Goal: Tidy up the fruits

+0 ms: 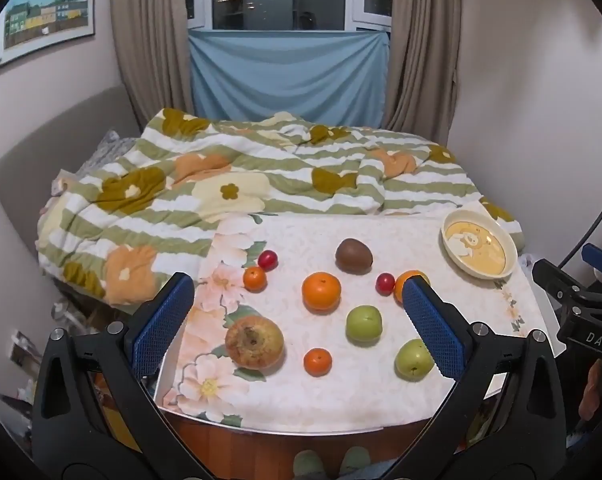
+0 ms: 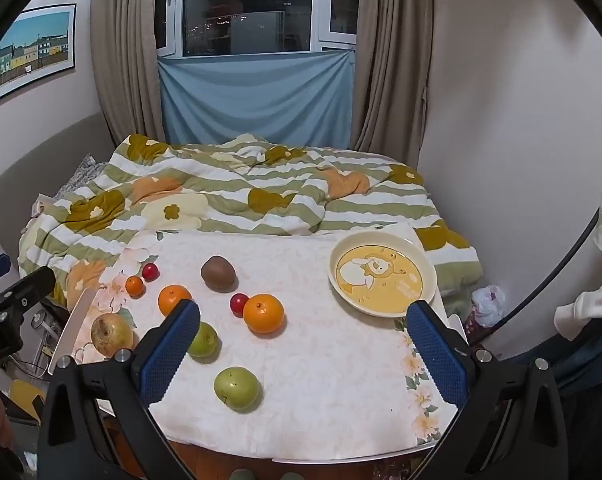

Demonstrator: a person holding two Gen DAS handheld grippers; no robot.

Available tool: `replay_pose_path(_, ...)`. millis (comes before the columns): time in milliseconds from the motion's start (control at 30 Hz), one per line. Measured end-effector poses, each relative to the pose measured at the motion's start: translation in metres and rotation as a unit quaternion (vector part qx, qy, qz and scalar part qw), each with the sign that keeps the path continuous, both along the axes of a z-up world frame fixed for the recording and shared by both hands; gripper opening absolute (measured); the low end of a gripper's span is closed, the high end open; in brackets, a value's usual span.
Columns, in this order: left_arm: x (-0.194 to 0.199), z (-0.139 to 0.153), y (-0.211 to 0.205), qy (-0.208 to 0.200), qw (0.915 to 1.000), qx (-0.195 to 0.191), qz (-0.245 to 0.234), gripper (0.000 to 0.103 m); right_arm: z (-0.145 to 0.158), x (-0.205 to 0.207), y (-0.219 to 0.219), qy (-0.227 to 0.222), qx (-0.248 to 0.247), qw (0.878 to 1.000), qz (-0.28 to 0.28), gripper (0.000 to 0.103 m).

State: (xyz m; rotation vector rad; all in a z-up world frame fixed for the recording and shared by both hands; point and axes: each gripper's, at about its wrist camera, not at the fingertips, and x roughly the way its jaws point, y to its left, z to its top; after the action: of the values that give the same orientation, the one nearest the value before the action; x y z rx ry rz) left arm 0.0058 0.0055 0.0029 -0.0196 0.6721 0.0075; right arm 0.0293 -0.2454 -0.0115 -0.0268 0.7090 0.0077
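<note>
Worktop (image 1: 381,400): covered with a pale floral cloth (image 1: 209,388); its far edge meets a bed with a green-striped flowered quilt (image 1: 229,184).

Plate (image 2: 427,270): cream rim, yellow bear print, at the far right corner of the worktop, holding no fruit.

Fruit, all loose on the cloth:
- Kiwi (image 1: 353,255), brown, toward the far edge, near the middle.
- Large orange (image 1: 321,291), centre, just nearer than the kiwi.
- Second large orange (image 2: 263,313), right of centre; a red cherry tomato (image 2: 238,303) touches or nearly touches its left side.
- Small orange (image 1: 255,279) near the left edge, with another cherry tomato (image 1: 268,260) just beside it on the far side.
- Third small orange (image 1: 317,361) near the front edge.
- Russet, blemished apple (image 1: 254,342) at the front left.
- Green apple (image 1: 363,323), centre front.
- Second green apple (image 2: 236,387), front right.

Left claw (image 1: 297,320): blue-padded fingers (image 1: 163,320) spread wide apart, gripping nothing, held above the front edge of the worktop.

Right claw (image 2: 301,348): fingers (image 2: 437,352) likewise spread wide and empty, above the front right part of the worktop.

Background: curtained window (image 2: 249,8), blue cloth (image 1: 289,76) below it, framed picture (image 1: 45,12) on the left wall.
</note>
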Motion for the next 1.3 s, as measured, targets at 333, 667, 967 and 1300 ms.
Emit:
replay_pose_path(333,0.0061,-0.0022,-0.0007,0.0,1.0,0.002,0.003,0.103,0.0027,0.003,0.0021,0.0,-0.001,1.0,0.003,0.103)
replay_pose_path(667,0.0044,-0.0034,-0.0003,0.0,1.0,0.002,0.003,0.103,0.0024,0.0038,0.0049,0.0,0.001,1.0,0.003,0.103)
replay_pose_path(967,0.0054,-0.0061,-0.0024,0.0,1.0,0.003,0.004,0.103,0.0012,0.0038,0.0047,0.0,0.001,1.0,0.001,0.103)
replay_pose_path(1300,0.0068,-0.007,-0.003,0.0,1.0,0.003,0.005,0.103,0.0025,0.0052,0.0086,0.001,0.002,1.0,0.003,0.103)
